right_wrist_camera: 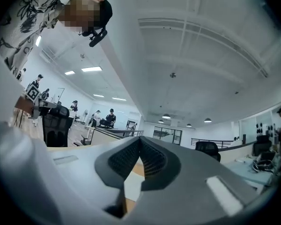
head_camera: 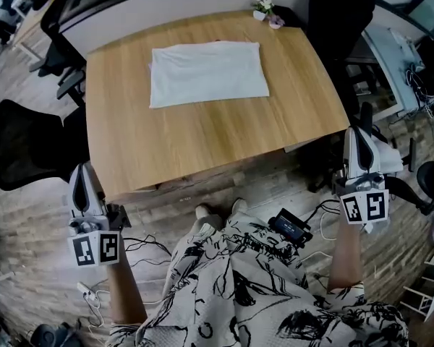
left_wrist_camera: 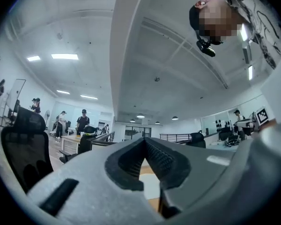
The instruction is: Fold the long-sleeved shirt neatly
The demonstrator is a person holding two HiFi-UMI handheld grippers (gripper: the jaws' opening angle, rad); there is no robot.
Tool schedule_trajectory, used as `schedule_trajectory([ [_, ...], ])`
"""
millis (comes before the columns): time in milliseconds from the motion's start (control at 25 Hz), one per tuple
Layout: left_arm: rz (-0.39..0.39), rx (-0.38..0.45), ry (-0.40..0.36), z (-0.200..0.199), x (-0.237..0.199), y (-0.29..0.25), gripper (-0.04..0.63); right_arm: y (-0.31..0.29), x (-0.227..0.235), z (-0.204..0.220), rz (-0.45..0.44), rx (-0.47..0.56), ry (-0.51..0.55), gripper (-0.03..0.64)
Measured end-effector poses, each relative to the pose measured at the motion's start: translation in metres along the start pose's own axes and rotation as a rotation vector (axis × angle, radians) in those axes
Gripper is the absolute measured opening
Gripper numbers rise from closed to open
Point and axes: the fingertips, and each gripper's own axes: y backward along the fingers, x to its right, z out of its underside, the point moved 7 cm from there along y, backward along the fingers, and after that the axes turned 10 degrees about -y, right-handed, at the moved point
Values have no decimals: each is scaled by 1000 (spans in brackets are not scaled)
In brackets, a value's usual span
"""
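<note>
- Toward the far side of the table [head_camera: 202, 150]: long-sleeved shirt [head_camera: 208, 73], already a flat white rectangle, well apart from both tools.
- Looks finished; could be spoiled by reaching back over the table and dragging a closed tip across the cloth, rucking a fold or skewing an edge.
- Just off the table's near-left corner: left gripper [head_camera: 84, 170], pointed roughly level, jaws clenched together on nothing.
- Just off the table's near-right corner: right gripper [head_camera: 356, 134], same near-level pose, jaws pressed together, empty.
</note>
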Motion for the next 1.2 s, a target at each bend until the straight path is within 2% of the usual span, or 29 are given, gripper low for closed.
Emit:
schedule_trajectory([
  [160,-4,-38,-21,3,11,9,-3,10,26,8,83,-1,-97,6],
  [240,-19,-59,-26,5,13,11,-3,11,35,9,84,12,-138,6],
  [480,-93,-92,-125,9,16,18,-3,13,45,22,79,14,-171,8],
  [600,-149,-105,-144,15,14,22,-3,16,51,27,92,24,-184,6],
  [800,-265,-79,-123,18,6,30,2,18,57,35,117,31,-175,6],
  [920,-249,-70,-102,24,6,32,2,23,61,43,141,24,-178,6],
  [1200,-211,-107,-130,31,14,22,2,18,61,48,159,6,-188,6],
])
